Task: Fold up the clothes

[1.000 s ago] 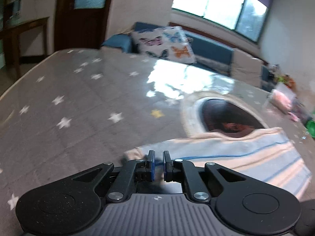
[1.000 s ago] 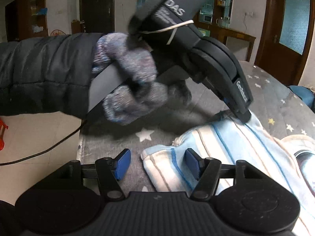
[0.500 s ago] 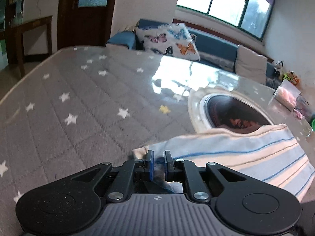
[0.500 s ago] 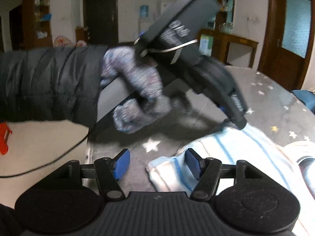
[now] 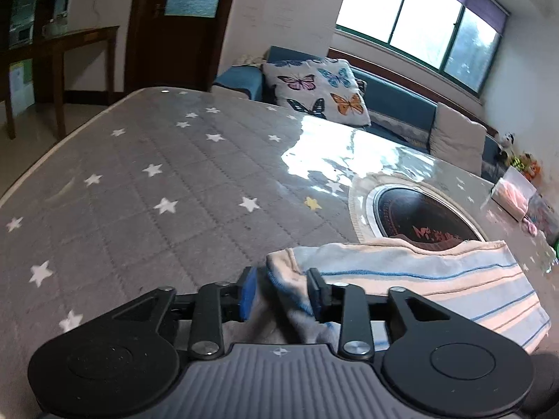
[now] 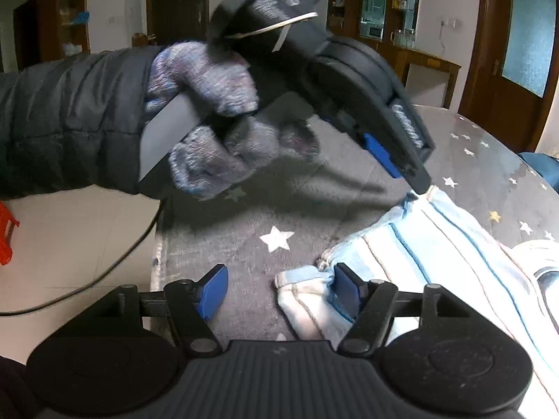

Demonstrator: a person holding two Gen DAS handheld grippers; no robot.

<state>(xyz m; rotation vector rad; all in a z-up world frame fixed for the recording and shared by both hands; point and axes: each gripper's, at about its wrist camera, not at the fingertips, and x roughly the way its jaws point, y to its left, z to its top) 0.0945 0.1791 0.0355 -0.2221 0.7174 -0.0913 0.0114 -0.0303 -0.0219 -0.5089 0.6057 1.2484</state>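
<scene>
Left gripper (image 5: pixel 281 291): jaws just opened, now part-open, corner of striped cloth (image 5: pixel 419 289) loose between them, pads not pressing. Right gripper (image 6: pixel 279 291): jaws wide, nothing clamped; right pad touching near cloth corner. Cloth folded, lying on grey star-patterned table cover (image 5: pixel 157 188), far edge overlapping round black hotplate (image 5: pixel 422 216). Gloved hand (image 6: pixel 216 125) and left tool loom above cloth in right view. Beyond table: butterfly cushion (image 5: pixel 318 90), blue sofa (image 5: pixel 391 94), window (image 5: pixel 419 24). Pink packet (image 5: pixel 513 192) at table's far right edge.

Your kit: black grippers (image 6: pixel 279 291), blue pads (image 6: pixel 213 289), silver screws; a speckled grey knit glove (image 6: pixel 209 111); a black quilted sleeve (image 6: pixel 70 115).
</scene>
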